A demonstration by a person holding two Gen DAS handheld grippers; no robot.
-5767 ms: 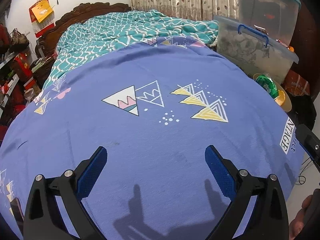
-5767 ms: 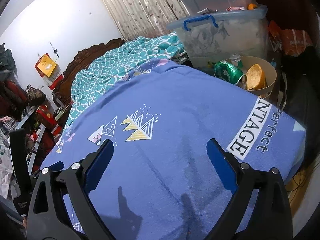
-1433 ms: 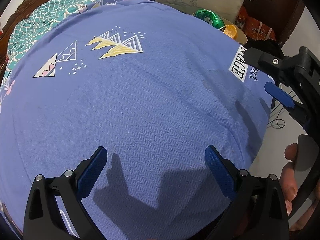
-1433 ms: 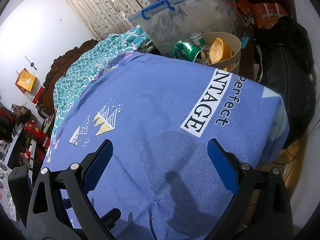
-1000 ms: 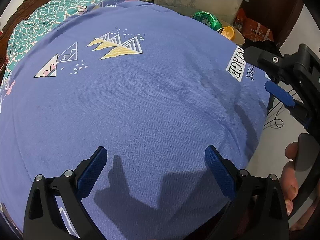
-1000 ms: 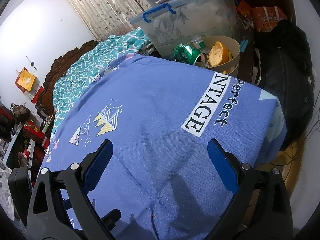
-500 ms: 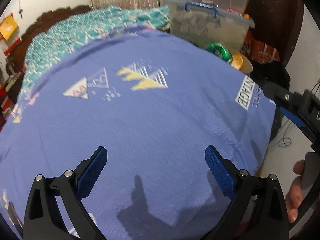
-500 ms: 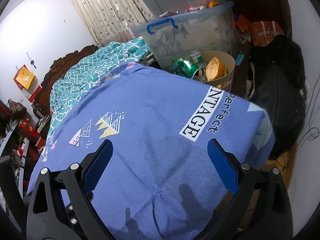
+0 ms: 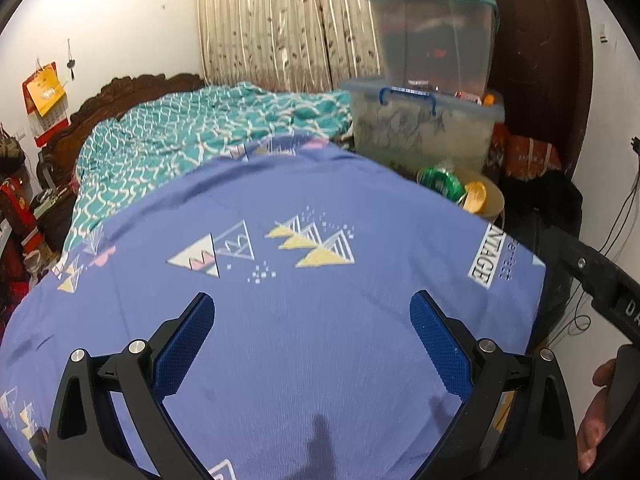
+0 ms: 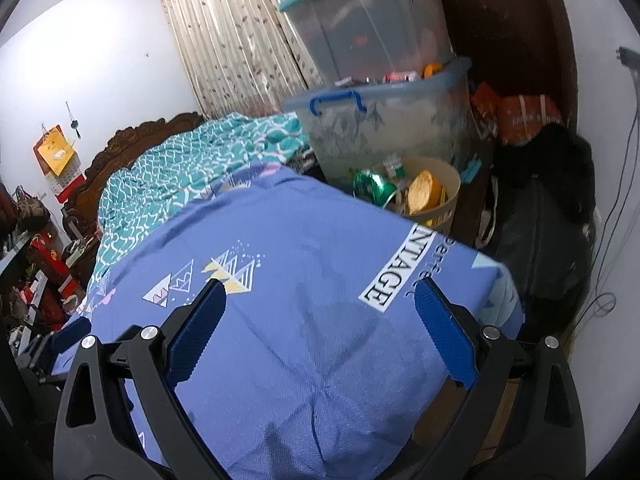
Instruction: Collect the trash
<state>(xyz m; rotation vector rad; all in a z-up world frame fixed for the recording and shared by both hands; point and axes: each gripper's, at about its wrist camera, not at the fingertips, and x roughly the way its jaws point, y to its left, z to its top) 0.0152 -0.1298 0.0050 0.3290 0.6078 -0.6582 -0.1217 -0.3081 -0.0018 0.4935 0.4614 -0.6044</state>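
Observation:
A tan round bin [image 10: 450, 196] stands on the floor past the bed's far corner, holding a green wrapper [image 10: 374, 188] and a yellow packet [image 10: 424, 192]. It also shows in the left wrist view [image 9: 494, 200]. My left gripper [image 9: 312, 332] is open and empty above the blue bedsheet [image 9: 320, 320]. My right gripper [image 10: 320, 320] is open and empty above the same sheet [image 10: 300, 280], nearer the bin's corner. No loose trash shows on the sheet.
Two stacked clear storage boxes [image 10: 384, 120] stand behind the bin. A dark bag [image 10: 540, 220] sits right of it. A teal patterned blanket [image 9: 200, 128] covers the bed's head end. Cluttered shelves [image 9: 16, 208] stand at the left. Cables [image 10: 612, 240] hang on the right wall.
Both grippers have lifted and tilted up, so the curtain, wall and storage boxes come into view. Both stay open and empty.

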